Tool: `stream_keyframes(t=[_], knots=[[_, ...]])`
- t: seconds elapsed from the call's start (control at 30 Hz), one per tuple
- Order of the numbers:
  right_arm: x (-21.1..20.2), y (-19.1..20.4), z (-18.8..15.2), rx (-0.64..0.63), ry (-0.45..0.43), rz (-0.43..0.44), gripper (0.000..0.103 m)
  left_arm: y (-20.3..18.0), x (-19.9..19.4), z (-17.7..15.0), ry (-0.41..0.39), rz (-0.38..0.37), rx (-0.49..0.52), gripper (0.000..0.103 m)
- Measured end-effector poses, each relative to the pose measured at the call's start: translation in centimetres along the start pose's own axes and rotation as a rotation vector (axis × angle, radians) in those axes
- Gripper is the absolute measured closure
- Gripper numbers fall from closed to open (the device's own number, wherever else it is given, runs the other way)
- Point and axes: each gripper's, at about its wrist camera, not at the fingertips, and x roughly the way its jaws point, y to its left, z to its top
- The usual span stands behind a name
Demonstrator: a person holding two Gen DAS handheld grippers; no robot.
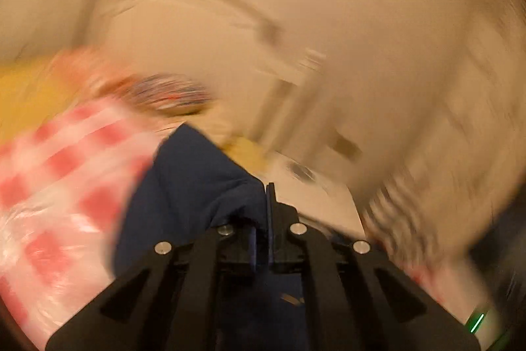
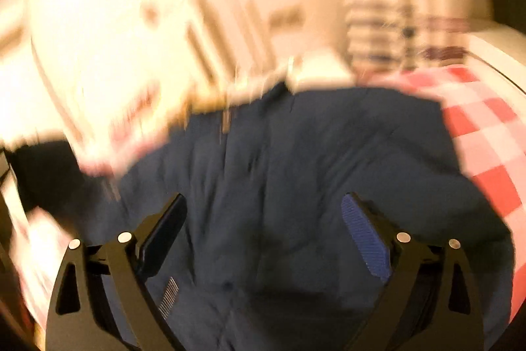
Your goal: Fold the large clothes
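Observation:
A large navy blue garment (image 2: 296,160) lies crumpled on a red and white checked cloth (image 2: 486,134). My left gripper (image 1: 267,189) is shut on a bunched fold of the navy garment (image 1: 194,183), which drapes over its left finger. My right gripper (image 2: 264,203) is open just above the garment, with cloth between and below its fingers but not pinched. Its blue ribbed pad (image 2: 365,239) shows on the right finger. Both views are blurred by motion.
The checked cloth (image 1: 56,180) covers the surface at the left of the left wrist view. A yellow item (image 1: 29,94) and a striped blurred item (image 1: 167,91) lie beyond it. Pale walls and furniture fill the background.

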Motion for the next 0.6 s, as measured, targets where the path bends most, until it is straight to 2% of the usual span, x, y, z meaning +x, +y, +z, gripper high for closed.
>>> stream_keyframes(t=[0.07, 0.17, 0.2, 0.23, 0.27, 0.3, 0.33, 0.4, 0.43, 0.5, 0.53, 0.6], knots=[[-2.5, -1.5, 0.8, 0.066, -0.15, 0.026, 0.011, -7.4, 0.8, -2.6, 0.047, -0.047, 0.182, 0.099], [-4.4, -3.3, 1.2, 0.129, -0.263, 0.015, 0.011, -17.1, 2.9, -10.1, 0.141, -0.067, 0.446, 0.093], [-4.7, -3.9, 1.2, 0.16, -0.28, 0.013, 0.011, -20.0, 4.6, -13.7, 0.214, -0.067, 0.544, 0.086], [-4.9, -4.5, 1.3, 0.185, -0.291, 0.006, 0.011, -21.7, 5.8, -16.2, 0.271, -0.071, 0.607, 0.072], [-4.9, -4.7, 1.4, 0.195, -0.297, -0.007, 0.011, -23.5, 7.6, -19.6, 0.363, -0.081, 0.676, 0.064], [-4.8, -5.0, 1.5, 0.205, -0.298, -0.013, 0.011, -24.1, 8.8, -21.9, 0.422, -0.082, 0.714, 0.045], [-4.7, -5.3, 1.5, 0.217, -0.292, -0.011, 0.011, -24.9, 9.6, -24.2, 0.445, -0.065, 0.774, 0.035], [-4.3, -5.8, 1.4, 0.237, -0.273, -0.013, 0.011, -25.3, 9.4, -25.8, 0.378, -0.012, 0.865, 0.032], [-4.1, -5.9, 1.4, 0.242, -0.264, -0.015, 0.011, -25.5, 9.1, -25.6, 0.383, -0.038, 0.854, 0.022], [-4.1, -6.1, 1.3, 0.245, -0.255, -0.014, 0.011, -24.7, 8.5, -24.3, 0.414, -0.127, 0.799, 0.019], [-4.1, -6.1, 1.2, 0.246, -0.252, -0.015, 0.011, -24.4, 7.7, -23.7, 0.405, -0.142, 0.789, 0.019], [-3.9, -6.3, 1.1, 0.255, -0.243, -0.013, 0.011, -22.9, 4.5, -22.1, 0.319, -0.183, 0.808, 0.017]])
